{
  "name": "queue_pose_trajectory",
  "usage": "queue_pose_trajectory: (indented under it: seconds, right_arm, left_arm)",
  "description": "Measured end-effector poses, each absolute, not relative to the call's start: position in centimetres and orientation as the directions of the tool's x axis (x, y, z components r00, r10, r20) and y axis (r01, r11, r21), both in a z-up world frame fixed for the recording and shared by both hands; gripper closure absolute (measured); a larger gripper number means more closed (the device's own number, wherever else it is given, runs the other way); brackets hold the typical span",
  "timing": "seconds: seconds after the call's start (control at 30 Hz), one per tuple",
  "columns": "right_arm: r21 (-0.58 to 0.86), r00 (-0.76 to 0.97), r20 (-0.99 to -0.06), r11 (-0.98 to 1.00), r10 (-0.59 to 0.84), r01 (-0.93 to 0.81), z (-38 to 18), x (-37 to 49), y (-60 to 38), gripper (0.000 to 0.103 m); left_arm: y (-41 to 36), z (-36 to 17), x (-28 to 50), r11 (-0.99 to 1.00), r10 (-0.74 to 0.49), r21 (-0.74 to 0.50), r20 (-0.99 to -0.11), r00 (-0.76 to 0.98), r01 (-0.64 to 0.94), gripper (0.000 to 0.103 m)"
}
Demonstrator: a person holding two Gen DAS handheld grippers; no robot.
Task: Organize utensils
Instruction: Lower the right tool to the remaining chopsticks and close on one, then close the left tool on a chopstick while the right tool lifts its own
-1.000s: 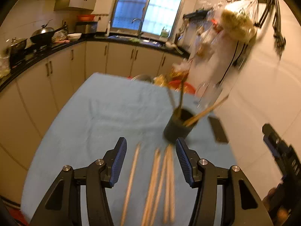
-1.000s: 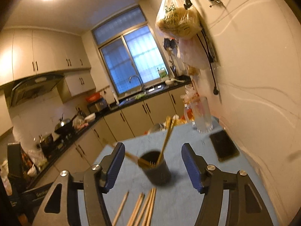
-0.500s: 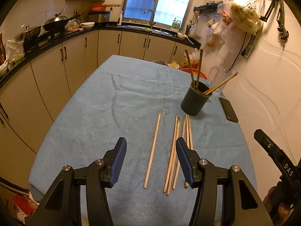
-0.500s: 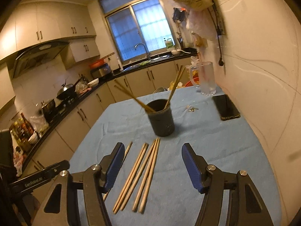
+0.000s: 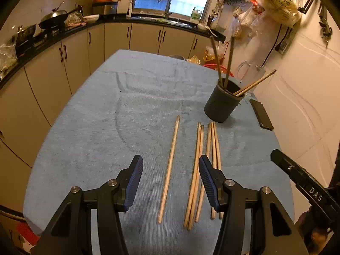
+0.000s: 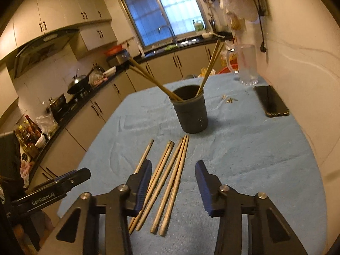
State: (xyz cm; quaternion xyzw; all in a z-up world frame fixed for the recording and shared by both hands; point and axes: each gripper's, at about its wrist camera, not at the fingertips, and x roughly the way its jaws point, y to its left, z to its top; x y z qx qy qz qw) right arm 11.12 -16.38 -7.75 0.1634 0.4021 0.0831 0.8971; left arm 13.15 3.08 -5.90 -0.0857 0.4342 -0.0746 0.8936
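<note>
Several loose wooden chopsticks lie side by side on the blue cloth, with one single chopstick apart on their left. A dark cup behind them holds a few more, leaning out. My left gripper hovers open over the single chopstick, and its pads touch nothing. In the right wrist view, my right gripper hangs above the grouped chopsticks, in front of the cup. Its jaws are closing, and the sticks lie below and between them, untouched.
A black phone lies at the table's right edge by the wall, a glass mug behind it. Small crumbs sit near the phone. The blue cloth covers the table. Kitchen counters run along the left and back.
Both grippers have dropped and tipped down toward the table, so the loose chopsticks now lie close under the fingers. The right jaws have narrowed. The left jaws are unchanged.
</note>
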Motion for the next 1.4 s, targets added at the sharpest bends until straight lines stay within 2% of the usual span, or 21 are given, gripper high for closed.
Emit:
queue_pose_trajectory:
  seconds: [0.17, 0.5, 0.8, 0.97, 1.1, 1.2, 1.3, 1.4]
  right_arm:
    - [0.394, 0.586, -0.746, 0.919, 0.317, 0.005, -10.9, 14.9, -16.3, 0.064]
    - [0.397, 0.431, -0.836, 0.917, 0.340, 0.047, -17.3, 23.3, -16.0, 0.083]
    - [0.353, 0.363, -0.878, 0.934, 0.312, 0.051, -19.7, 27.3, -14.9, 0.085]
    - [0.304, 0.345, -0.898, 0.952, 0.272, 0.041, -19.6, 28.1, -14.6, 0.093]
    - [0.244, 0.337, -0.915, 0.970, 0.223, 0.022, -19.3, 28.2, -14.1, 0.094]
    - [0.265, 0.338, -0.910, 0.964, 0.239, 0.031, -19.4, 28.7, -14.1, 0.092]
    - [0.290, 0.338, -0.903, 0.957, 0.266, 0.022, -19.8, 29.0, -14.4, 0.092]
    - [0.317, 0.331, -0.896, 0.948, 0.294, 0.016, -20.0, 29.4, -15.0, 0.091]
  left_arm:
    - [2.7, -7.3, 15.9, 0.976, -0.204, -0.210, -0.787, 0.582, 0.059, 0.048]
    - [2.8, -10.8, 21.3, 0.968, -0.243, -0.241, -0.846, 0.474, 0.066, 0.048]
    - [1.6, -11.9, 23.5, 0.970, -0.245, -0.223, -0.863, 0.441, 0.101, 0.048]
    - [0.6, -12.9, 25.1, 0.969, -0.246, -0.211, -0.878, 0.410, 0.128, 0.048]
    - [-0.3, -13.5, 26.7, 0.967, -0.248, -0.202, -0.890, 0.383, 0.156, 0.048]
    - [-1.0, -14.0, 28.0, 0.961, -0.263, -0.210, -0.892, 0.369, 0.177, 0.048]
    - [-1.7, -14.6, 29.5, 0.966, -0.240, -0.185, -0.900, 0.362, 0.181, 0.055]
    - [-2.8, -14.9, 30.4, 0.973, -0.181, -0.107, -0.907, 0.381, 0.207, 0.071]
